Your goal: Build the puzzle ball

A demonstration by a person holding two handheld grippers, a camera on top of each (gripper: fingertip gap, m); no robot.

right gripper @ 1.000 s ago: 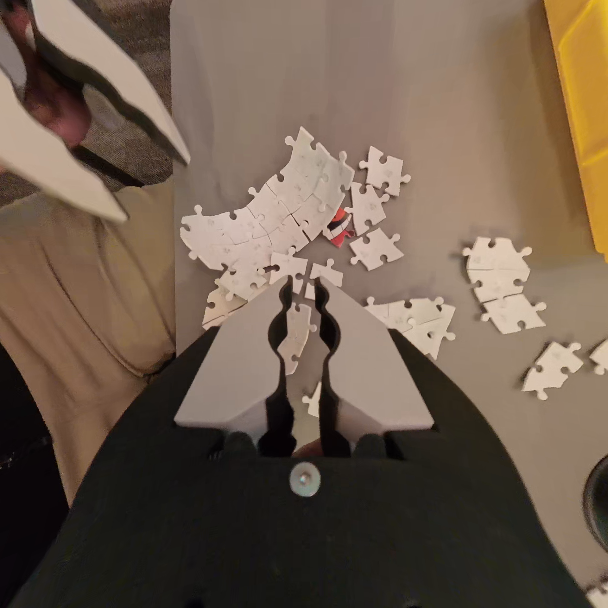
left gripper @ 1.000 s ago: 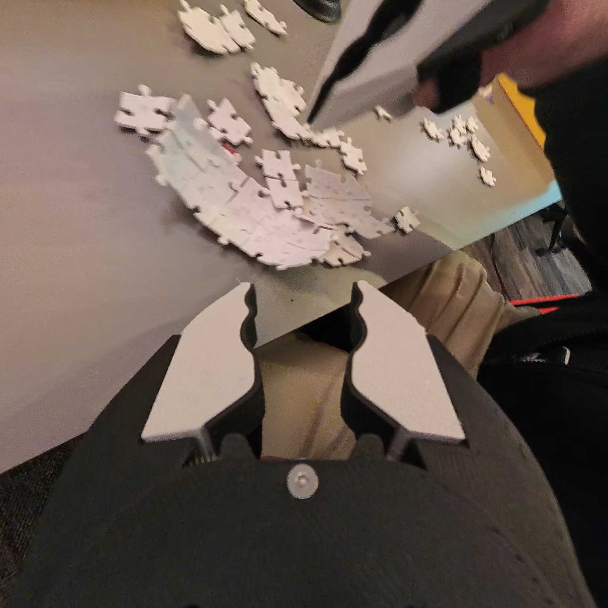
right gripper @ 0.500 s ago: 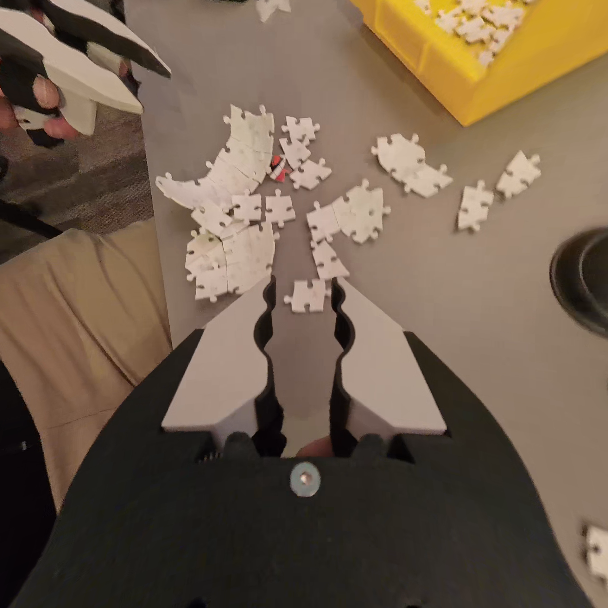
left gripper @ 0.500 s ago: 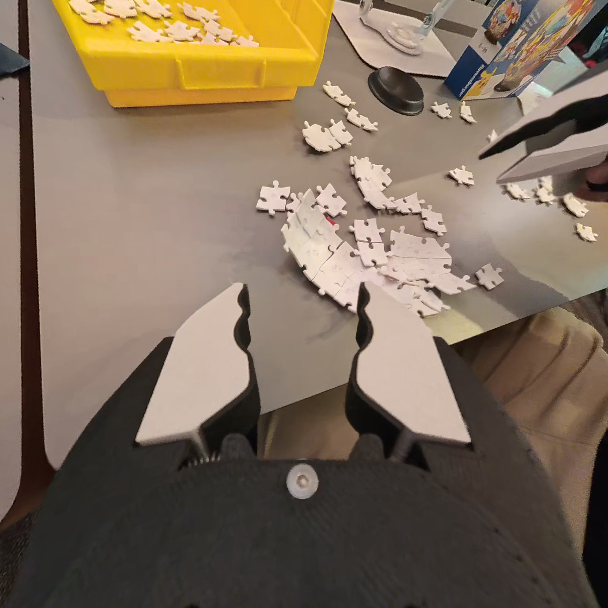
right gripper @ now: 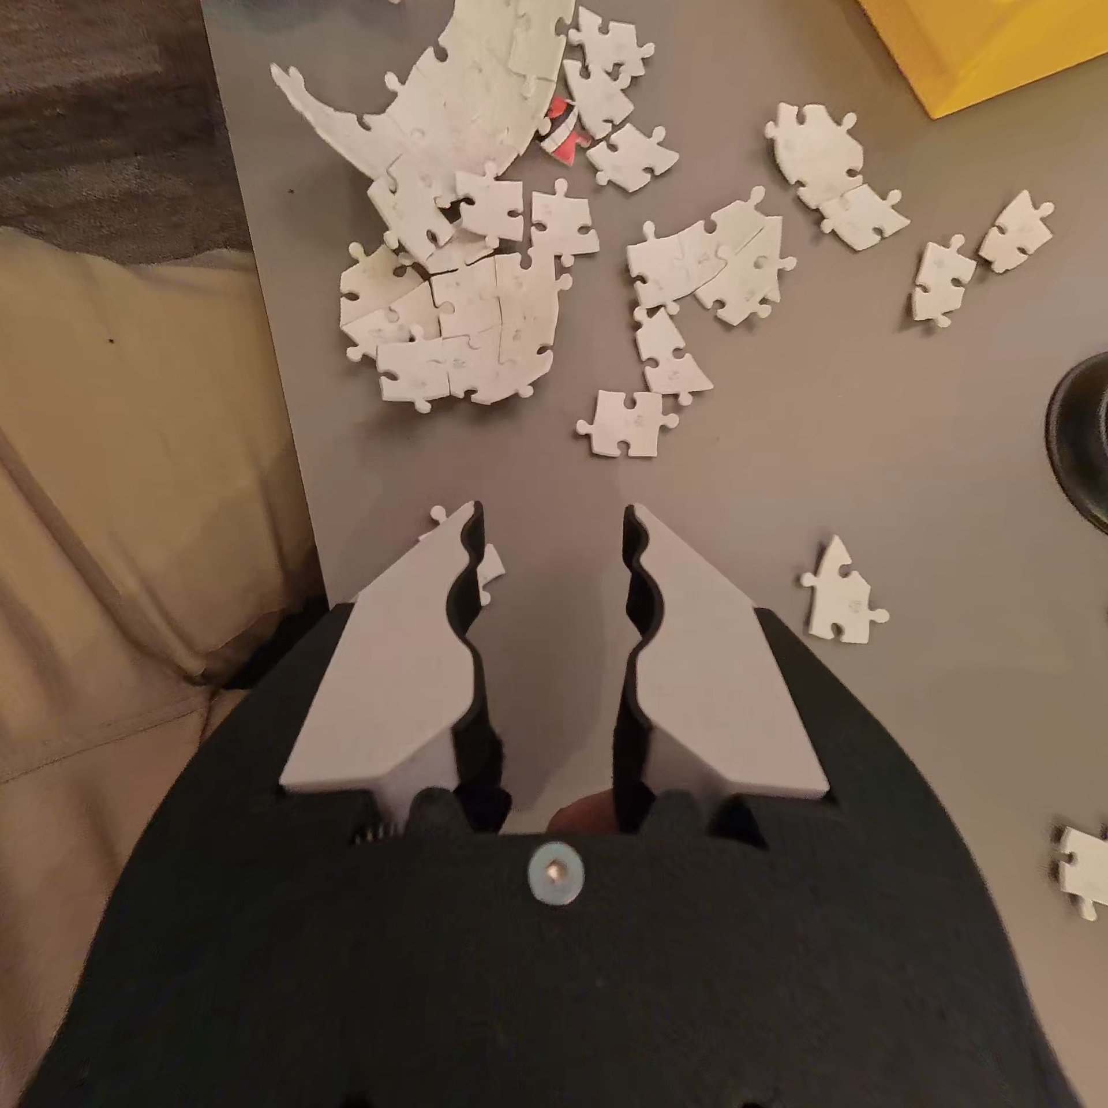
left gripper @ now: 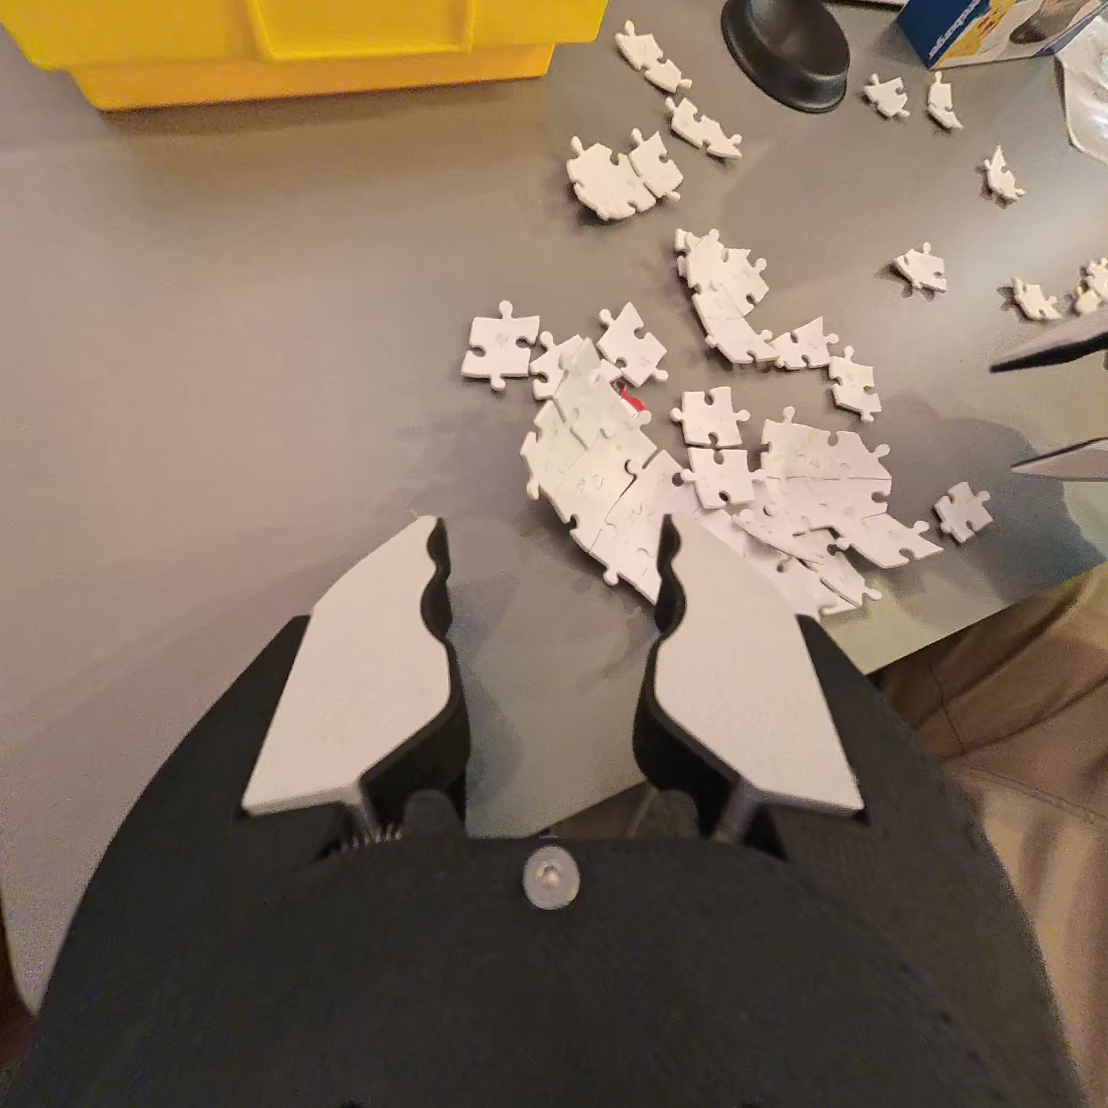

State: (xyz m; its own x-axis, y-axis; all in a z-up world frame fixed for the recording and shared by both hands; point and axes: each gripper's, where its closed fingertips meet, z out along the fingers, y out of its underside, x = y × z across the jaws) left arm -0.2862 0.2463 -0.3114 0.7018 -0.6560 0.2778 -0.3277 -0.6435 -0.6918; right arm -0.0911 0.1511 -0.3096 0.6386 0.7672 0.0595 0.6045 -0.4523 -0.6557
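A curved, partly built shell of white puzzle pieces (left gripper: pixel 599 473) lies on the grey table near its front edge; it also shows in the right wrist view (right gripper: pixel 473 102). A second joined patch (right gripper: pixel 461 324) lies beside it. Loose white pieces (left gripper: pixel 500 351) and small joined clusters (right gripper: pixel 713 264) are scattered around. A piece with red print (right gripper: pixel 560 129) peeks from under the shell. My left gripper (left gripper: pixel 551 530) is open and empty just left of the shell. My right gripper (right gripper: pixel 551 518) is open and empty, short of a single piece (right gripper: pixel 626 422). Its fingertips (left gripper: pixel 1055 354) show at the left wrist view's right edge.
A yellow bin (left gripper: pixel 300 48) stands at the back of the table (left gripper: pixel 210 300), its corner also in the right wrist view (right gripper: pixel 983 54). A black round stand (left gripper: pixel 785 51) and a blue box (left gripper: pixel 983 30) sit at the back right. A person's tan trousers (right gripper: pixel 120 479) lie along the table's front edge.
Both grippers have swung and closed in over the table. My right gripper has opened wider and pulled back from the pieces. My left gripper has come down close to the shell.
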